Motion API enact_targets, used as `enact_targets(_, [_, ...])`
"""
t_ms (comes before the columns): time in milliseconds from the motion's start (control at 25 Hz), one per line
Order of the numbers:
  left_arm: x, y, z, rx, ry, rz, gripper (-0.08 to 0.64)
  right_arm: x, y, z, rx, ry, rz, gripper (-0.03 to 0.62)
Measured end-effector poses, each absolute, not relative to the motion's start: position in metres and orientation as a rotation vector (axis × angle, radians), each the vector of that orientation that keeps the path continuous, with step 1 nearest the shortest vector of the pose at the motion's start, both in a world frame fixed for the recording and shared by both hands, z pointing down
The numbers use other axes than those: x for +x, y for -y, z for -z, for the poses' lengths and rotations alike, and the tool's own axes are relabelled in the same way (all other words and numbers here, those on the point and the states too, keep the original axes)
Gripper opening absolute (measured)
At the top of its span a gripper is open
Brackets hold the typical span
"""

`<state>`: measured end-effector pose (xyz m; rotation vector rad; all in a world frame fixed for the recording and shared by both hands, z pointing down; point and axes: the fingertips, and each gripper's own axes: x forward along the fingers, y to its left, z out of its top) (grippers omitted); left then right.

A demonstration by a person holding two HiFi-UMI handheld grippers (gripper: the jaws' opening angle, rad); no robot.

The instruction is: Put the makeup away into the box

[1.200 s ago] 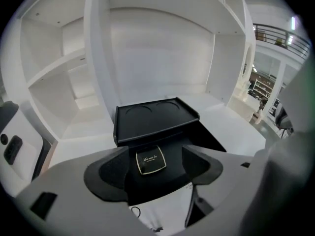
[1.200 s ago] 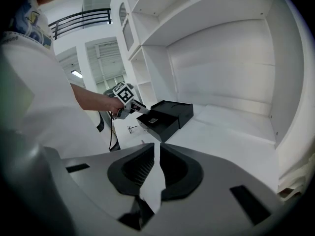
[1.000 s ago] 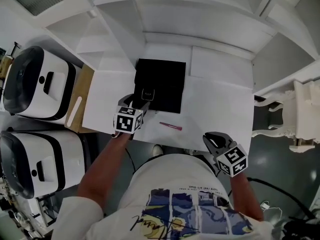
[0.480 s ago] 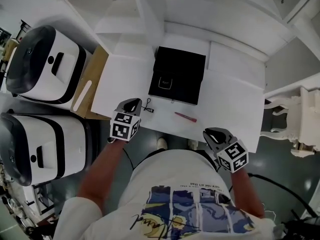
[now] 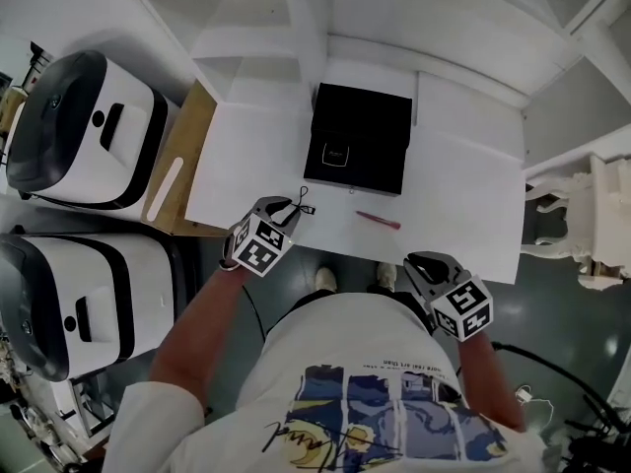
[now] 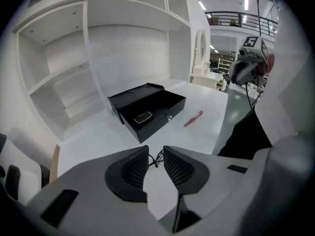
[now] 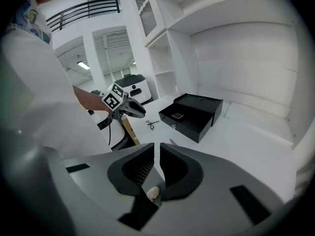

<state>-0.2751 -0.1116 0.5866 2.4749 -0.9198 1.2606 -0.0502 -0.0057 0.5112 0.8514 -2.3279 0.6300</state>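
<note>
An open black box (image 5: 380, 116) stands on the white table (image 5: 463, 195) with a small dark compact (image 5: 335, 153) inside. Near the front edge lie a pink lip pencil (image 5: 379, 220) and a thin black wiry tool (image 5: 301, 203). My left gripper (image 5: 286, 208) points down at that tool. Its jaws have just been opening and stand narrowly apart (image 6: 156, 154), with the tool (image 6: 157, 157) at their tips and no pad pressing on it. My right gripper (image 5: 414, 262) hovers off the table's front edge, shut and empty (image 7: 157, 149). The right gripper view shows the box (image 7: 197, 113) ahead.
Two white machines (image 5: 79, 146) (image 5: 69, 304) stand at the left beside a wooden board (image 5: 177, 166). White shelving (image 5: 246, 28) rises behind the table. A white ornate chair (image 5: 592, 225) is at the right. The floor lies below the front edge.
The left gripper let go of the compact, which now lies in the box, pulled back toward the front left and came up to the wiry tool. The right gripper barely shifted.
</note>
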Motion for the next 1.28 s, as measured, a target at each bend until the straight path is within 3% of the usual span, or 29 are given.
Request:
enact_targets(80, [-0.270, 0.112, -0.597, 2.494, 0.854, -1.307, 0.121, -0.048, -0.001, -0.511, 0.880, 2.310, -0.641, 0.054])
enact_targets(600, [-0.250, 0.114, -0.649, 2.521, 0.591, -1.535, 0.120, -0.023, -0.042, -0.513, 1.037, 2.191, -0.726, 0.054])
enact_targets(840, [-0.248, 0.118, -0.652, 2.527, 0.600, -1.565, 0.034, -0.016, -0.045, -0.514, 1.044, 2.180, -0.738, 0.054])
enact_targets(1280, [-0.244, 0.113, -0.634, 2.477, 0.677, -1.474, 0.028, -0.010, -0.021, -0.514, 0.959, 2.232, -0.705, 0.054])
